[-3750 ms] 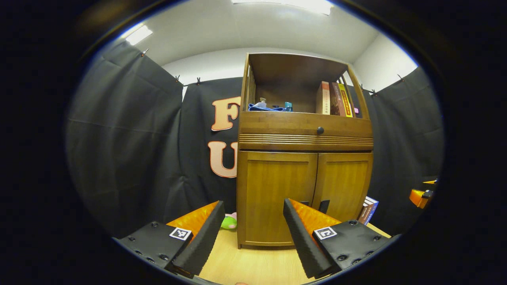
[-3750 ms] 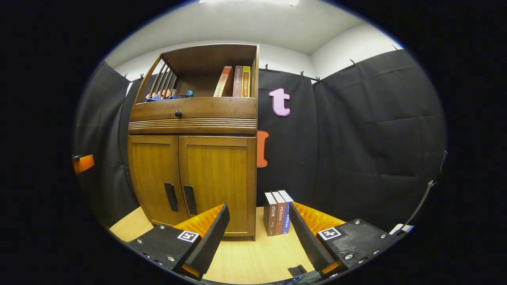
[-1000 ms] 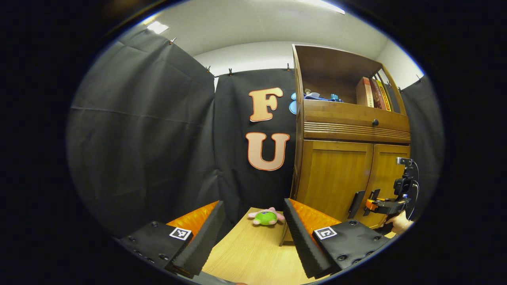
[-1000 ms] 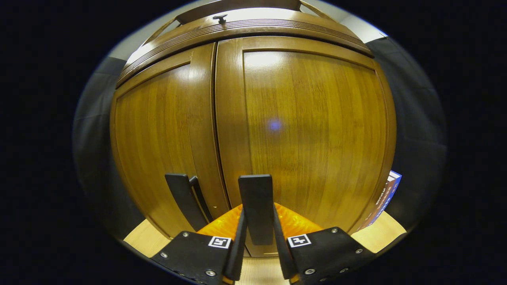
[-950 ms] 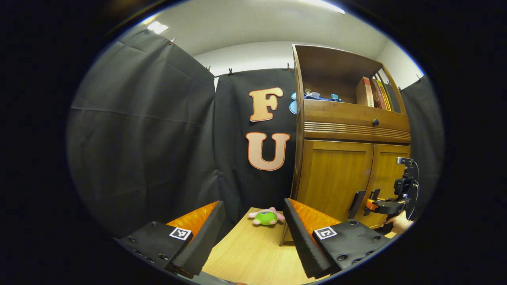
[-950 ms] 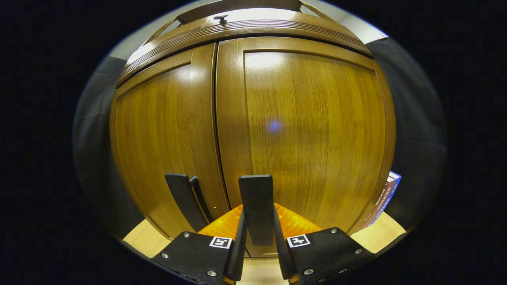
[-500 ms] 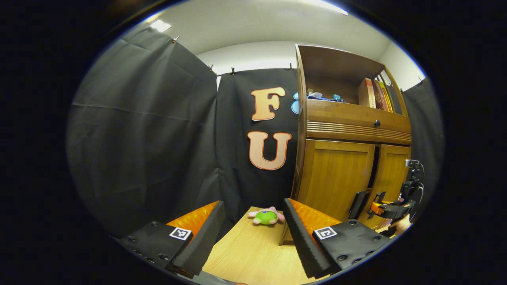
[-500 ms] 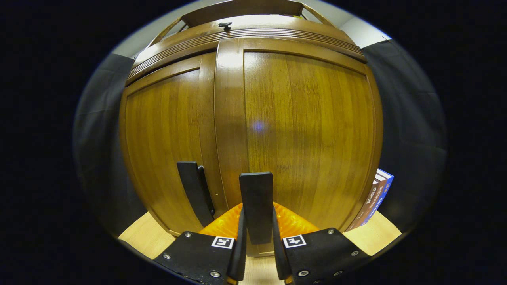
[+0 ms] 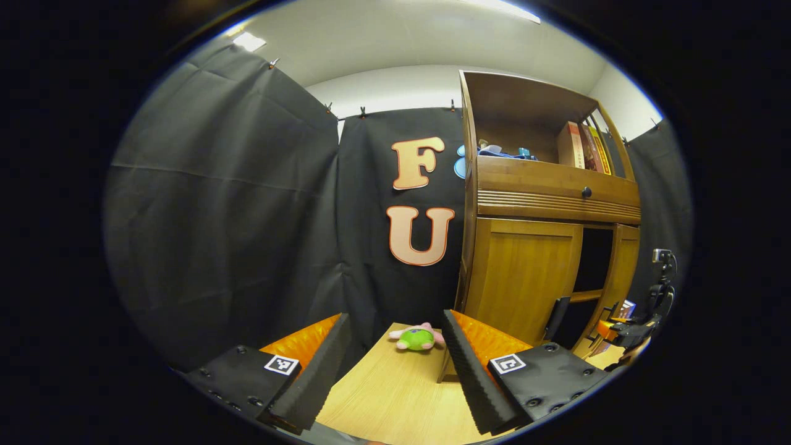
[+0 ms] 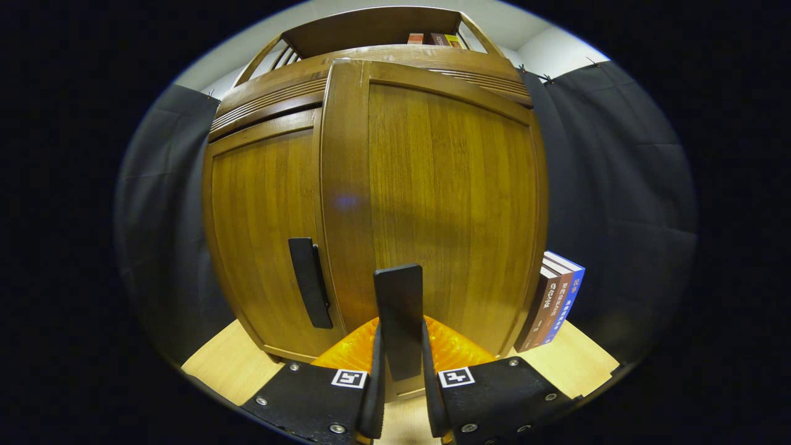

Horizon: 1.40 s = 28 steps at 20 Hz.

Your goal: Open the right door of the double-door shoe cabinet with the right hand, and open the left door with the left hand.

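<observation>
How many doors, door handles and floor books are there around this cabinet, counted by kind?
Wooden cabinet doors: 2 (left, right)
Black bar-shaped door handles: 2 (left, right)
Upright books on the floor beside the cabinet: 3
Total: 7

Black cloth (image 9: 222,204) hangs on clips as the booth's walls, with a white wall (image 9: 395,89) above it and a white ceiling (image 9: 383,31) carrying bright light panels (image 9: 249,41). The floor (image 9: 395,402) is pale wood, and more black cloth (image 10: 618,204) stands at the right
</observation>
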Available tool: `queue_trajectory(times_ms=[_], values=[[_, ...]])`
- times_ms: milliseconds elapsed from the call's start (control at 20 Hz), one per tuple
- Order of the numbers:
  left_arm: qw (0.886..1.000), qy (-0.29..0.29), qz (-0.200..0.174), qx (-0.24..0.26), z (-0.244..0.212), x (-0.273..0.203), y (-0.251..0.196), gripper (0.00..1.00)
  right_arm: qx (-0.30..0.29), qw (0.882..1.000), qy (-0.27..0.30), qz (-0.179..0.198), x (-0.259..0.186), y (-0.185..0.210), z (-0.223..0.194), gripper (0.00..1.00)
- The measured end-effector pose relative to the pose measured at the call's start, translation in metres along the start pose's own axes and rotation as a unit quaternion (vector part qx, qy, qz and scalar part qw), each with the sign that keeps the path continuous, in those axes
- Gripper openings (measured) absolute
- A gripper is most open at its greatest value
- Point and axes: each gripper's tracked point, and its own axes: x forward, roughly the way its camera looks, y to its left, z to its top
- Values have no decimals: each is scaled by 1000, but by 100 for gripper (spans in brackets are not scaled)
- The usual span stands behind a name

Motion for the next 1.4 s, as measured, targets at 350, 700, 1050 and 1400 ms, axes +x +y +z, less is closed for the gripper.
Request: queue_trajectory(times_ms=[350, 700, 1050, 1400], values=[[1000, -4, -16, 0, 3, -7, -15, 95, 1, 1000, 5, -12, -39, -27, -4, 28], [999, -4, -38, -2, 2, -9, -41, 95, 17, 999, 4, -47, -71, -65, -6, 22], [998, -2, -70, -4, 1, -17, -77, 96, 20, 998, 6, -63, -93, -98, -5, 12], [996, -9, -85, 3, 8, -29, -107, 95, 16, 998, 4, -65, -106, -127, -5, 8]])
